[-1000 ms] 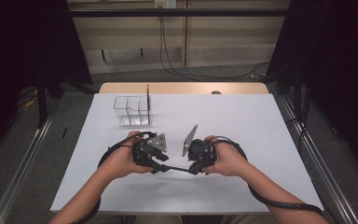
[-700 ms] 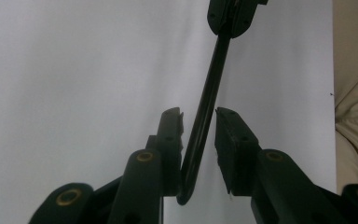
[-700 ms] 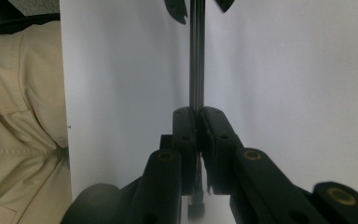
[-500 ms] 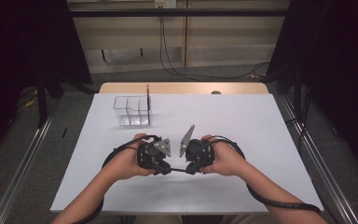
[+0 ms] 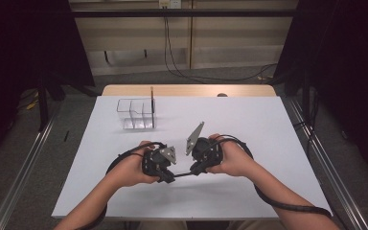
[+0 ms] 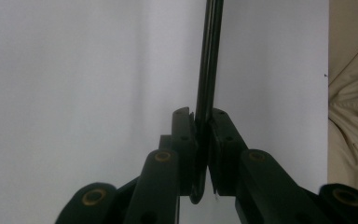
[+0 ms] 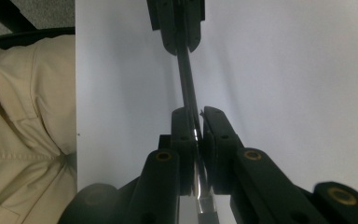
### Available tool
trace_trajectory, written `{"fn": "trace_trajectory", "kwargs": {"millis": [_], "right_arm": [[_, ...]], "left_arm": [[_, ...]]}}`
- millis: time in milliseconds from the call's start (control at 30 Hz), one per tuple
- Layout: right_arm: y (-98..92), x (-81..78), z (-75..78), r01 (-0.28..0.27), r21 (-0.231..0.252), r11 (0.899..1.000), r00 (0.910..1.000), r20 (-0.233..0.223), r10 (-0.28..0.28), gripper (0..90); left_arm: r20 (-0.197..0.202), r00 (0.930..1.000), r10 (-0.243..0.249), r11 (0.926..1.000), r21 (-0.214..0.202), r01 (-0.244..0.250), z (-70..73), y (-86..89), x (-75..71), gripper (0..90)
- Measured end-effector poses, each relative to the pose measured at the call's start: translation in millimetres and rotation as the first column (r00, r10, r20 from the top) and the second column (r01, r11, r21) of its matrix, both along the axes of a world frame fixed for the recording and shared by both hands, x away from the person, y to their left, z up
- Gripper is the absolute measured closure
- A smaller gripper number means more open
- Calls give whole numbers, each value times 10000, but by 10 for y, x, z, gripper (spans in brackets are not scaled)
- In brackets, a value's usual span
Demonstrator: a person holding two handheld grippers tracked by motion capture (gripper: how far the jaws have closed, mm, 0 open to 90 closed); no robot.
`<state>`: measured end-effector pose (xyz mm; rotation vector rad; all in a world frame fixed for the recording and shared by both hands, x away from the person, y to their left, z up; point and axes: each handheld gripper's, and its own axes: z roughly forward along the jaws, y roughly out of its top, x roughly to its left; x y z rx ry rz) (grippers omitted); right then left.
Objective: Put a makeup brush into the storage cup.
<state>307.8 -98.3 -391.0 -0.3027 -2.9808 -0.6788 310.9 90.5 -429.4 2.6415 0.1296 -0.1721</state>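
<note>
A thin black pen (image 5: 182, 174) spans level between my two grippers above the white table (image 5: 249, 124). My left gripper (image 5: 170, 177) grips one end; its jaws have just been closing and now press on the pen (image 6: 209, 70), as the left gripper view (image 6: 204, 119) shows. My right gripper (image 5: 195, 170) is shut on the other end, with the pen (image 7: 186, 70) running from its pads (image 7: 199, 119) out to the left gripper (image 7: 177, 23) at the top of the right gripper view.
A clear plastic organizer (image 5: 136, 114) stands at the back left of the table with a dark pen (image 5: 152, 98) upright in it. The person's beige trousers (image 7: 23, 130) lie past the table's near edge. Metal rails run along both sides.
The left gripper has shifted slightly toward the right one and closed its jaws onto the pen. The right hand has stayed still.
</note>
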Motion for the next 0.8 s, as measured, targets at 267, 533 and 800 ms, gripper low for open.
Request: {"fn": "trace_trajectory", "kwargs": {"millis": [267, 533, 800], "right_arm": [[6, 19, 16, 71, -9, 10000, 10000, 58, -71, 838], [-2, 27, 9, 104, 291, 9995, 9999, -7, -104, 831], [-92, 47, -1, 797, 1457, 9861, 9968, -6, -805, 548]], "left_arm": [[-97, 9999, -41, 9999, 137, 43, -18, -10, -10, 840], [-278, 9996, 11, 10000, 7, -11, -21, 23, -3, 841], [-258, 9995, 166, 9999, -43, -167, -7, 49, -1, 840]]}}
